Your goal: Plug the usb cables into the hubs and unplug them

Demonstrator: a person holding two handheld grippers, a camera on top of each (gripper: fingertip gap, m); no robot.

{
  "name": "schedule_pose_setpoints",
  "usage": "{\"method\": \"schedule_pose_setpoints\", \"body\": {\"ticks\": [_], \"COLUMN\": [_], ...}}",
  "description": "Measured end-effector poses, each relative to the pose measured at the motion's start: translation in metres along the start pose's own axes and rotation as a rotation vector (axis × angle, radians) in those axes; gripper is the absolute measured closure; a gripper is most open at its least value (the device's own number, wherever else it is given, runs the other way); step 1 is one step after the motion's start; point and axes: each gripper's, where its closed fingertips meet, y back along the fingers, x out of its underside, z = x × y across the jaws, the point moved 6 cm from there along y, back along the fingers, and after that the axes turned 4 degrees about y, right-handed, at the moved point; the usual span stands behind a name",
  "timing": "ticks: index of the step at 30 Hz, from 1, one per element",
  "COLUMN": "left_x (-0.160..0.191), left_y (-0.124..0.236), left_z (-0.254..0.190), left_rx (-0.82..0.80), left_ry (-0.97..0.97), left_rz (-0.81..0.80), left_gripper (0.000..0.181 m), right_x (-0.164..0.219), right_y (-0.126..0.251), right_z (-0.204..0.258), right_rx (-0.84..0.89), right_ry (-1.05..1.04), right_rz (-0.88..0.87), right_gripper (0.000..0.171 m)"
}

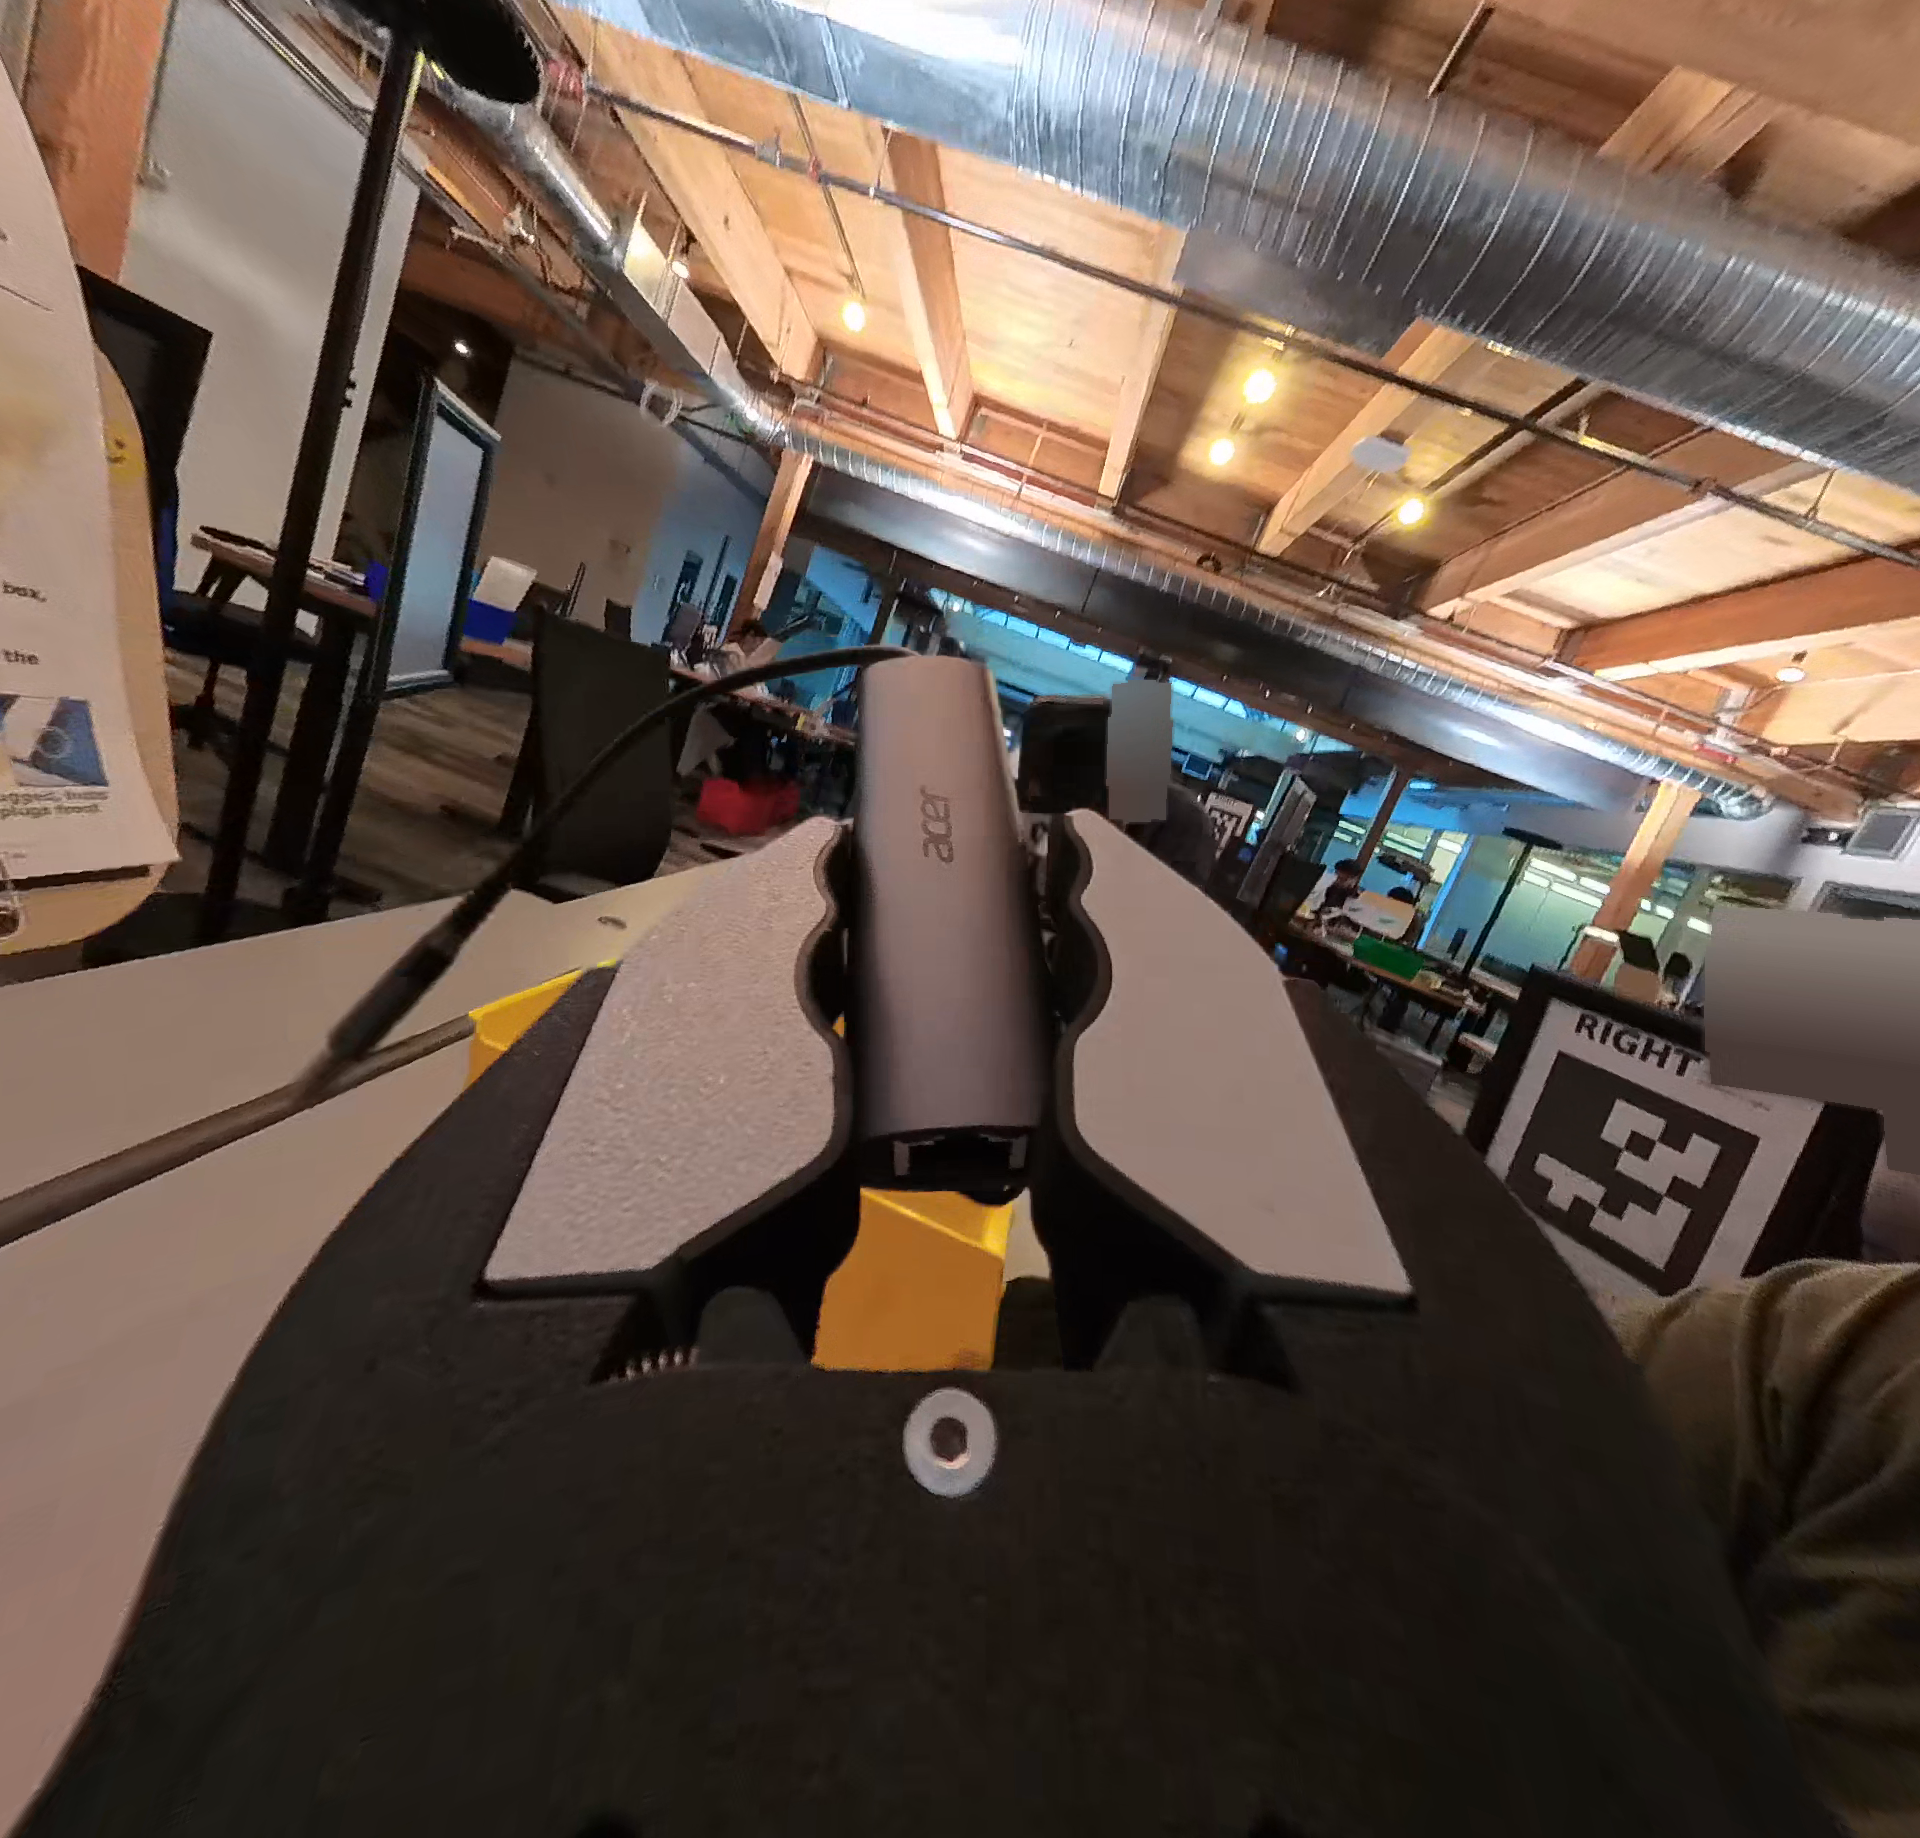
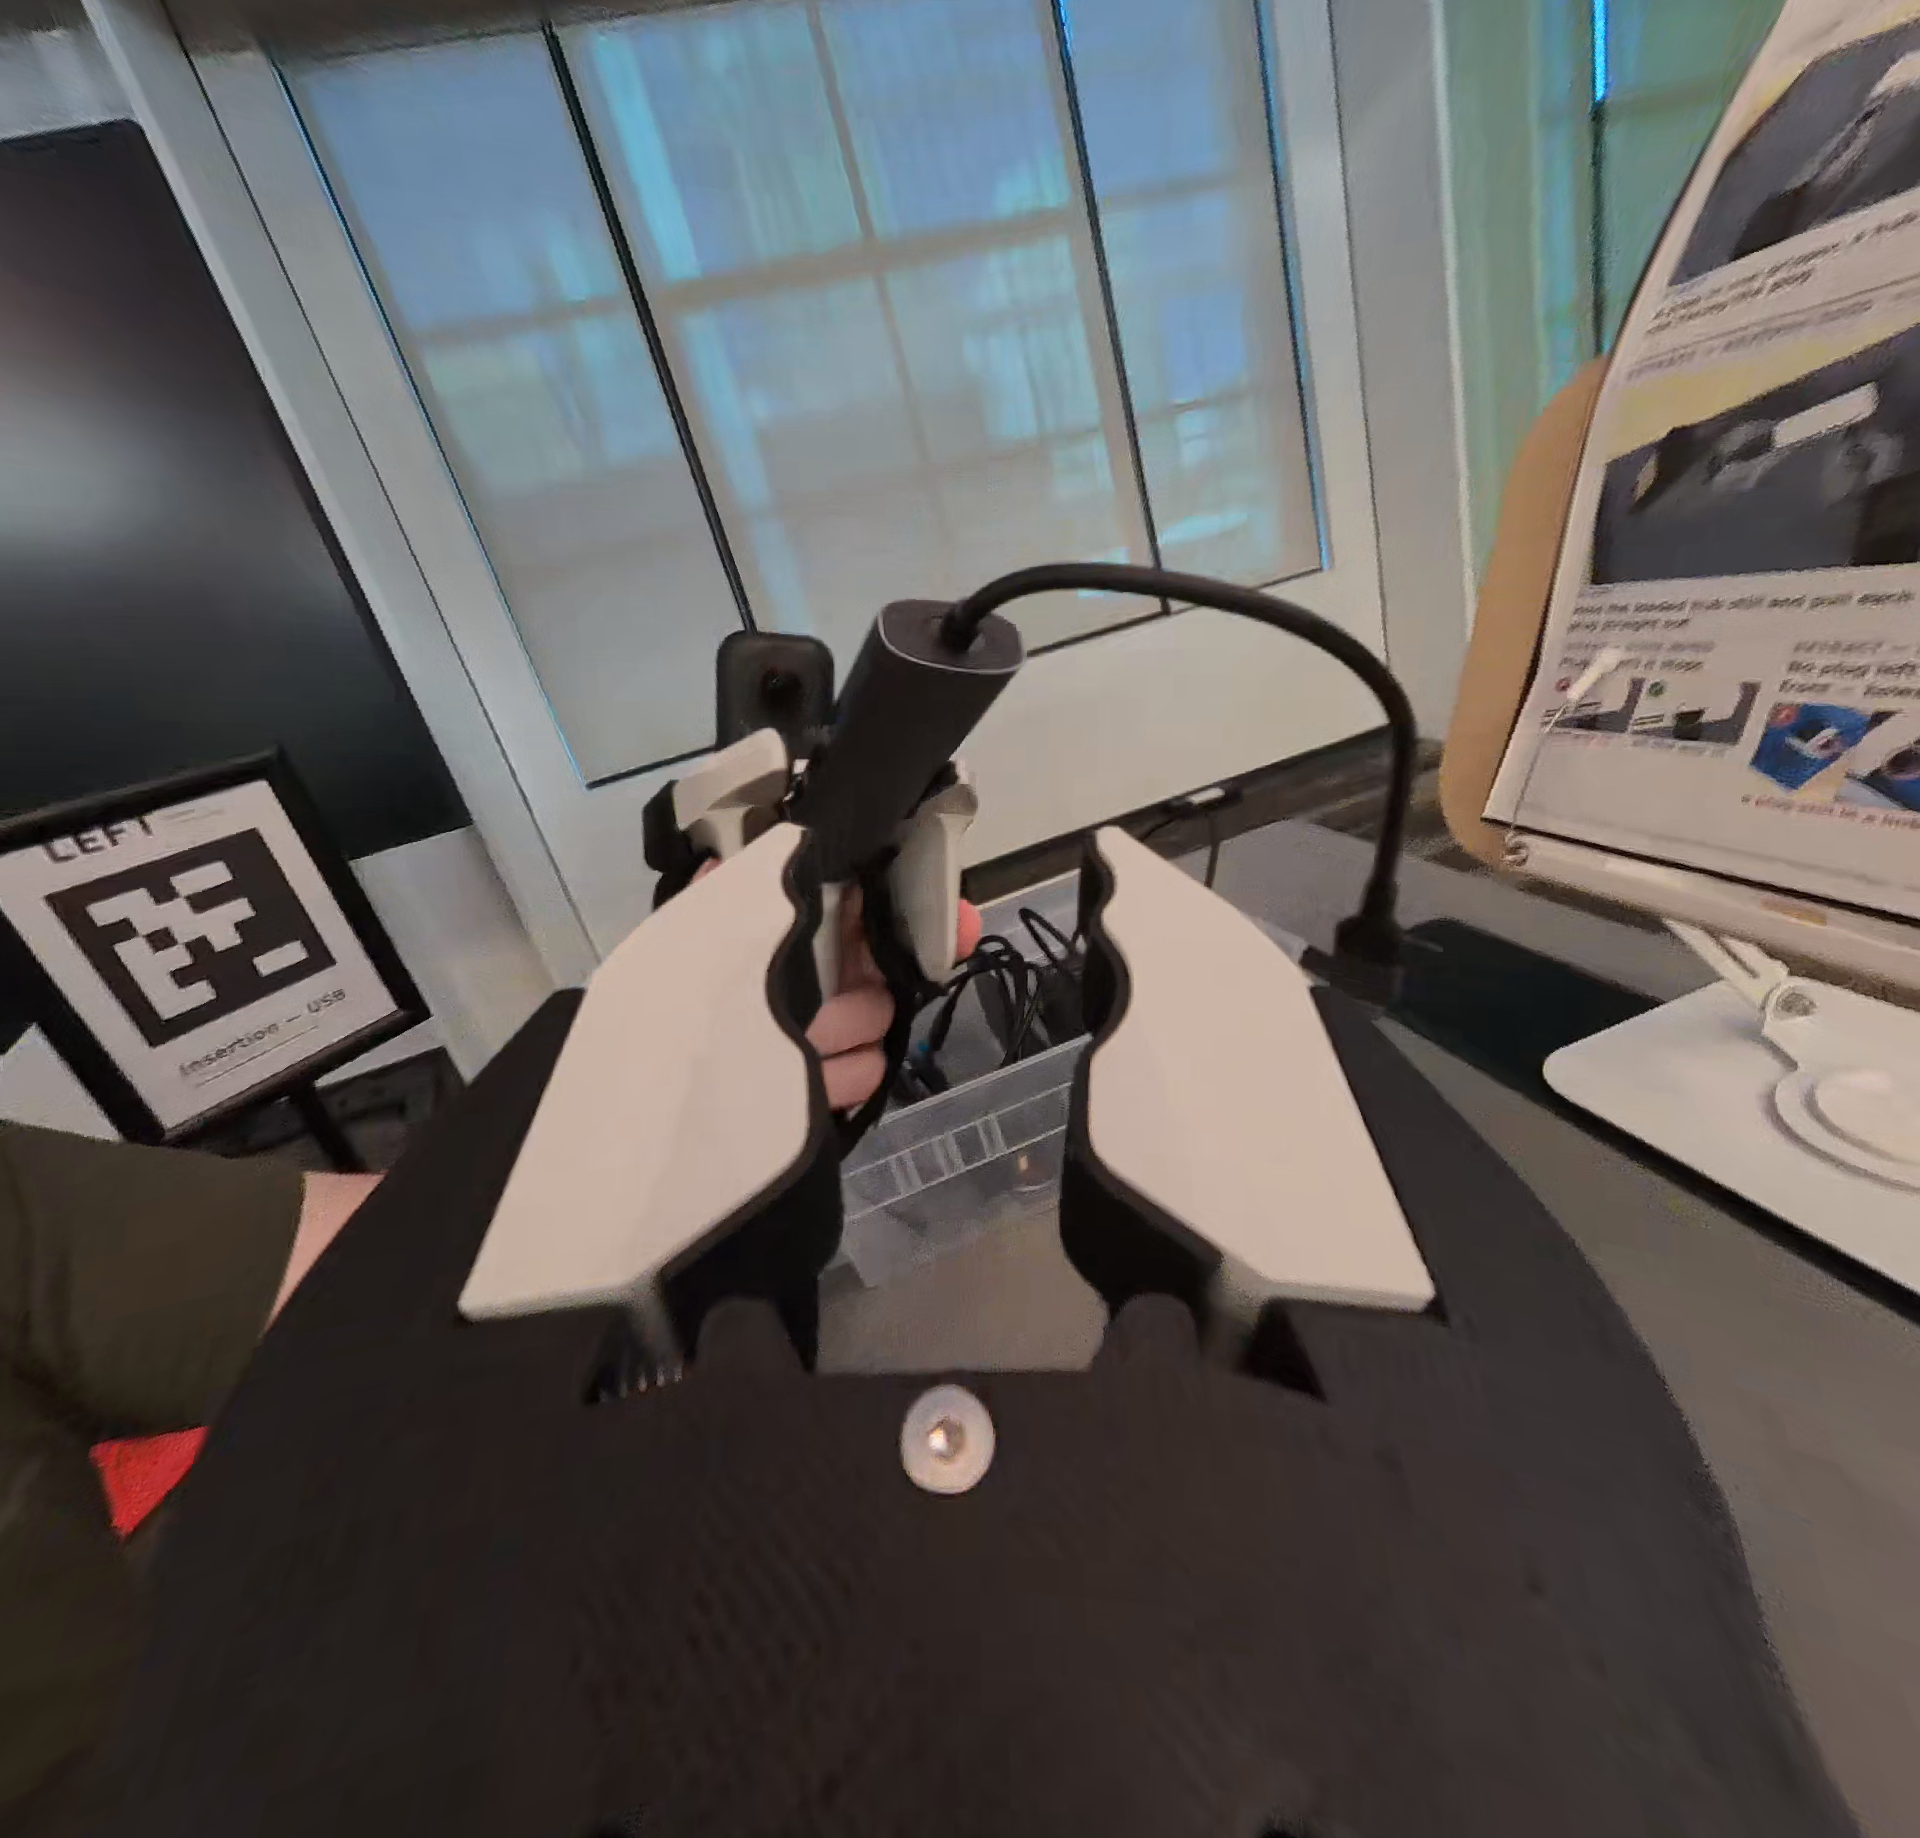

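1. Currently the left tongs (image 1: 940,967) are pinching a grey hub (image 1: 940,915) along its sides, held up off the surface (image 1: 187,1040) with its length running straight ahead between the two fingers.
2. Ahead of those tongs, the hub's own black cable (image 1: 582,791) leaves its far end and arcs back down to the left.
3. Below the left tongs sits a yellow block (image 1: 914,1279), partly hidden.
4. In the right wrist view, the right tongs (image 2: 945,915) are spread apart and hold nothing.
5. Just beyond their tips the hub (image 2: 899,739) shows again, tilted upward in the left tongs (image 2: 831,853).
6. Under the right tongs lies a clear bin (image 2: 956,1144) of tangled black cables (image 2: 997,967).
7. To their right stands an instruction sheet (image 2: 1745,500) on a white stand (image 2: 1714,1071).
8. Judging by this, no plug shows in the hub, though its ports are mostly out of sight; a cable still has to be picked up, inserted and pulled out.
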Motion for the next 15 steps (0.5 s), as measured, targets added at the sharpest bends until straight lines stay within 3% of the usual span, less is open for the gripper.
{"method": "schedule_pose_setpoints", "body": {"ticks": [7, 8, 9, 15], "left_x": [0.015, 0.017, 0.019, 0.02], "left_y": [-0.008, -0.009, -0.011, -0.011], "left_z": [-0.005, -0.006, -0.007, -0.008], "left_rx": [0.04, 0.051, 0.069, 0.075], "left_ry": [0.024, 0.024, 0.033, 0.031], "left_rz": [0.237, 0.243, 0.251, 0.285], "left_gripper": [0.146, 0.146, 0.146, 0.146], "right_x": [-0.005, -0.004, -0.002, 0.0], "right_y": [0.0, -0.001, -0.001, -0.002], "right_z": [0.006, 0.007, 0.008, 0.01], "right_rx": [-0.075, -0.094, -0.114, -0.125], "right_ry": [-0.071, -0.08, -0.072, -0.042], "right_rz": [-0.069, -0.054, -0.032, -0.006], "right_gripper": [0.113, 0.118, 0.136, 0.131]}}
